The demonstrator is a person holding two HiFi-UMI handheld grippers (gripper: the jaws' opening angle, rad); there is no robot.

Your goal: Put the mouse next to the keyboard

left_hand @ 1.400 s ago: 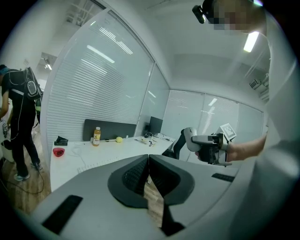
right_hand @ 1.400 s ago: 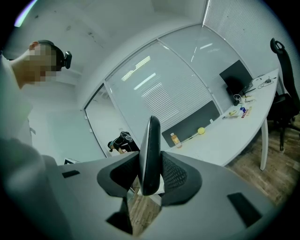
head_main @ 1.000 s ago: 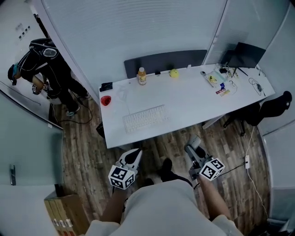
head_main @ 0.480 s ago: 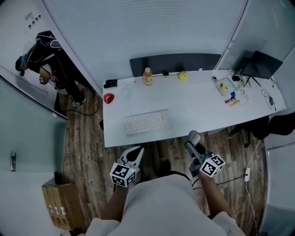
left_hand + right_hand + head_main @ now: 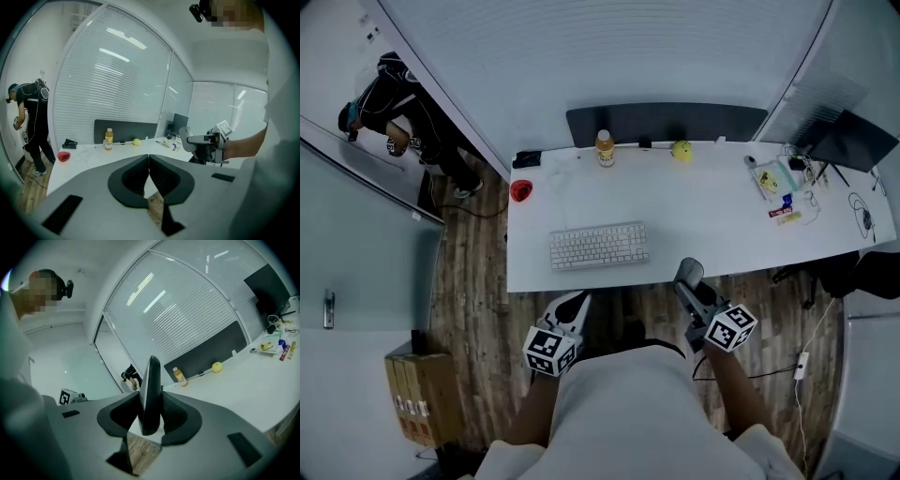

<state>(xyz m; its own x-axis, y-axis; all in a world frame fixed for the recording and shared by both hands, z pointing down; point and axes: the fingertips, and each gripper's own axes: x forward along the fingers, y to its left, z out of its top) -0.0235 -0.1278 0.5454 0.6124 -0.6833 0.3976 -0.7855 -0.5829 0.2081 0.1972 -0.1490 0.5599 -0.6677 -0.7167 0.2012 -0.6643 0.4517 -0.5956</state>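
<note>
while the right gripper (image 5: 150, 420) pinches the mouse (image 5: 150, 394) on edge near the desk's (image 5: 712, 216) front edge, right of the keyboard (image 5: 598, 246), its long axis stands upright; nose end unclear. it seems light, stiff and slick, so its flat faces suit gripping. the left gripper (image 5: 148, 173) is pressed together, empty.

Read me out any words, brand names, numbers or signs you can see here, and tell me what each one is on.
No text reads clearly in any view.
Bottle label: print too small to read.
Keyboard keys: too small to read.
Cardboard box labels: blurred.
Packets at the desk's right end: too small to read.
Marker cubes: black-and-white square patterns only, no letters.
</note>
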